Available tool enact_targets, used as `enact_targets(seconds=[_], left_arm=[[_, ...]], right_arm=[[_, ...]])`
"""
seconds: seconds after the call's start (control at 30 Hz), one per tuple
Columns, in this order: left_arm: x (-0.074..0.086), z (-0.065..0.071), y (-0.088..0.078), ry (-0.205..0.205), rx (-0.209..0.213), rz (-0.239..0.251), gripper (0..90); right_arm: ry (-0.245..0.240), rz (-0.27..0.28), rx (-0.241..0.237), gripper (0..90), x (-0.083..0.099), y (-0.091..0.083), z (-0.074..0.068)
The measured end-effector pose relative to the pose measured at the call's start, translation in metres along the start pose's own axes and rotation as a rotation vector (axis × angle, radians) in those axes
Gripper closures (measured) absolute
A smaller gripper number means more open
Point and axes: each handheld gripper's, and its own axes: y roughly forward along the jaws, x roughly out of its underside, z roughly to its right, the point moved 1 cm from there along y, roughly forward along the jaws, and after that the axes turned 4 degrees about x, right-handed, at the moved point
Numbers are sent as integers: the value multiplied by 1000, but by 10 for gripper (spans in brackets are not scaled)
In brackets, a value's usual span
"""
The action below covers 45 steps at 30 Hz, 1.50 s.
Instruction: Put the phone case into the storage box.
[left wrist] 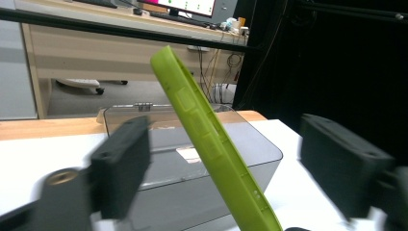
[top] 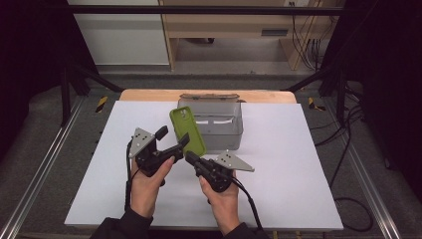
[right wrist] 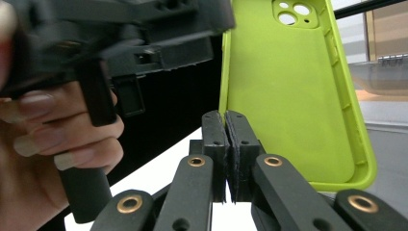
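Green phone case (right wrist: 293, 91) is pinched at its lower edge by the right gripper (right wrist: 226, 120). Left gripper (left wrist: 221, 159) stands open around it, pads not touching. Judged light, bendy, slippery; best held by the rim.

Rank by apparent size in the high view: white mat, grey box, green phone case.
1. white mat, by far the largest.
2. grey box.
3. green phone case, though it is raised nearer the camera, so it looks bigger than it is.
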Motion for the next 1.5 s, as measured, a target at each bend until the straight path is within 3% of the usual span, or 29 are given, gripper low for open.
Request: enact_targets(seconds=[0.07,0.2,0.33,0.53,0.6,0.8,1.5], left_arm=[[1,0,-1,-18,-3,11,363],[3,-2,-2,-64,-11,20,429],[4,-5,1,-136,20,21,520],[5,-4,2,-166,26,34,578],[5,-6,1,-181,24,41,643],[7,-12,0,-226,22,47,707],[9,-16,-1,-242,15,50,736]], right_arm=[[5,1,-4,878,-1,0,-1],[10,9,-5,878,-3,1,0],[6,19,-3,879,-6,2,-2],[7,20,-7,878,-4,5,-7],[24,27,-9,878,-4,6,-8],[48,25,-19,879,-2,8,-9],[112,18,-43,879,1,16,-16]])
